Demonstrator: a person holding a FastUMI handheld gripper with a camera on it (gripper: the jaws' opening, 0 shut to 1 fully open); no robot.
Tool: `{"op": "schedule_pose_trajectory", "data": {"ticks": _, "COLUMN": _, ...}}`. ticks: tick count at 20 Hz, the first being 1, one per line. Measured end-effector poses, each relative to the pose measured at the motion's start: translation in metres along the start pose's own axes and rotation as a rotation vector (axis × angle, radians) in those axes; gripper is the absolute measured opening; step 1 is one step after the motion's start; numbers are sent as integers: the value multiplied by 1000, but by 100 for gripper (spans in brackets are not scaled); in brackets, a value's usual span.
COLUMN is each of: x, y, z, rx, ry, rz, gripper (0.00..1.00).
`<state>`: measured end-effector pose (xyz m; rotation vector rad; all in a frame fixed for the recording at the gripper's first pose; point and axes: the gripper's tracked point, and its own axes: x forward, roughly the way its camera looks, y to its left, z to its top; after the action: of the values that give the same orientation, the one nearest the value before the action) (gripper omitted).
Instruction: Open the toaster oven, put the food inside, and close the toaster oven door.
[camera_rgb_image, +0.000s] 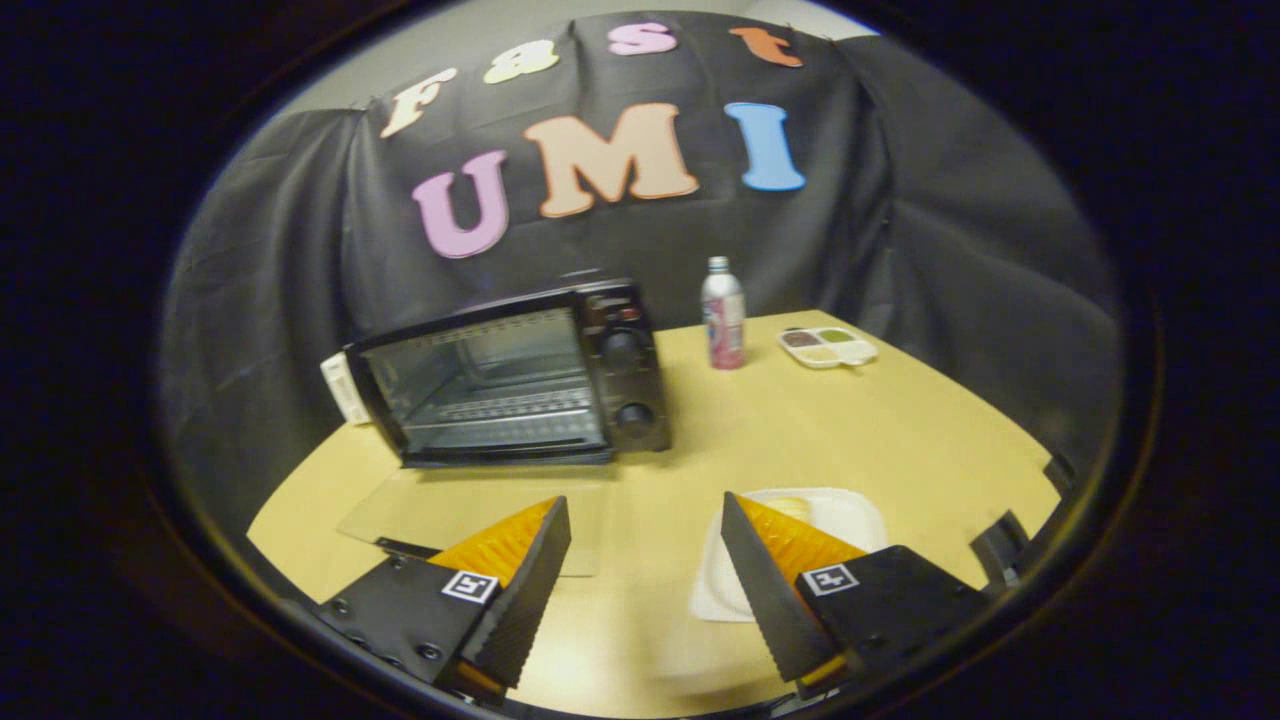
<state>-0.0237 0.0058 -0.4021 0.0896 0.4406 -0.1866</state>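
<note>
Desk: a pale yellow wooden desk (800, 440) with a smooth, bare top carries everything here; its far edge meets the booth wall behind the toaster oven.
Room: black cloth (960, 270) hangs as the booth wall behind and to both sides of the toaster oven, with a strip of pale grey wall above it.
Toaster oven: a black boxy toaster oven (520, 375) stands on the desk, its two round knobs on the right-hand panel and a wire rack visible inside.
Door: the glass door (470, 515) of the toaster oven is folded down flat on the desk in front of the oven's mouth, so the oven is open.
Food: a pale yellowish piece of food (790, 507) lies on a white square plate (850, 515), well to the right of the toaster oven and nearer the camera; the right finger hides part of it.
Gripper: the gripper (645, 575) hovers in front of the toaster oven with its fingers spread wide, nothing between them; the left finger is over the door's near edge, the right over the plate.
Bottle: a slim bottle with a pink and white label (723, 315) stands upright just right of the toaster oven.
Tray: a small white divided tray (828, 347) with brown and green fillings lies further right of the toaster oven, beyond the bottle.
</note>
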Motion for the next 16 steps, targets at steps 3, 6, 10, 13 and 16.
{"op": "schedule_pose_trajectory", "data": {"ticks": 3, "x": 14, "y": -37, "z": -16, "rx": 15, "ry": 82, "rz": -48, "gripper": 94}}
{"op": "schedule_pose_trajectory", "data": {"ticks": 6, "x": 28, "y": -60, "z": -38, "rx": 6, "ry": 171, "rz": -88, "gripper": 94}}
{"op": "schedule_pose_trajectory", "data": {"ticks": 10, "x": 38, "y": -66, "z": -67, "rx": 7, "ry": 265, "rz": -95, "gripper": 94}}
{"op": "schedule_pose_trajectory", "data": {"ticks": 13, "x": 42, "y": -74, "z": -72, "rx": -57, "ry": 267, "rz": -125, "gripper": 82}}
{"op": "schedule_pose_trajectory", "data": {"ticks": 16, "x": 42, "y": -72, "z": -69, "rx": -95, "ry": 253, "rz": -128, "gripper": 63}}
